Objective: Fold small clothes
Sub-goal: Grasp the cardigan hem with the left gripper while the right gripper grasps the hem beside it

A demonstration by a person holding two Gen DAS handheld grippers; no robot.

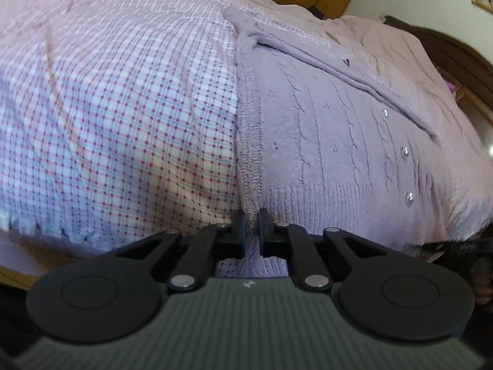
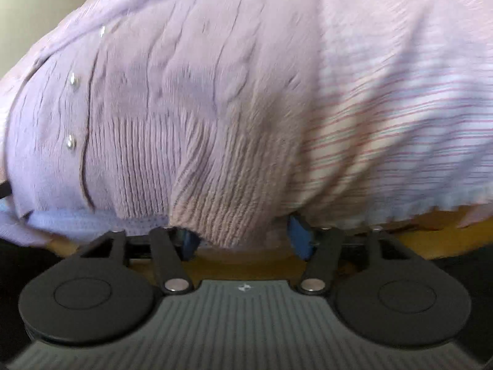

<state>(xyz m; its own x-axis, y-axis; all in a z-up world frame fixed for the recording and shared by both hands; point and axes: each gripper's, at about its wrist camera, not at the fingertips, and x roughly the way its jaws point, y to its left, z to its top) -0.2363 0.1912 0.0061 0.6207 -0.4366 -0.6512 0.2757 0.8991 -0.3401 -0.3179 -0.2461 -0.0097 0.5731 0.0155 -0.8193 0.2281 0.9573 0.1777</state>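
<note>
1. I am working a lilac cable-knit cardigan with small pearly buttons (image 1: 339, 117), which is lying flat on a bed under a pink-and-blue checked cotton sheet (image 1: 117, 117); its ribbed hem is facing me.
2. My left tool (image 1: 252, 231) is pinching the cardigan's ribbed side edge, fingers pressed nearly together on the knit.
3. My right tool (image 2: 243, 243) is standing spread, blue pads either side of a drooping hem corner, not closing on it.
4. I am judging the knit soft, light and stretchy: it will sag and drag rather than hold shape, so the thicker ribbing is the surest hold.
5. The bed's near edge is lying just below both tools; open sheet is stretching to the left, giving room for folding.
</note>
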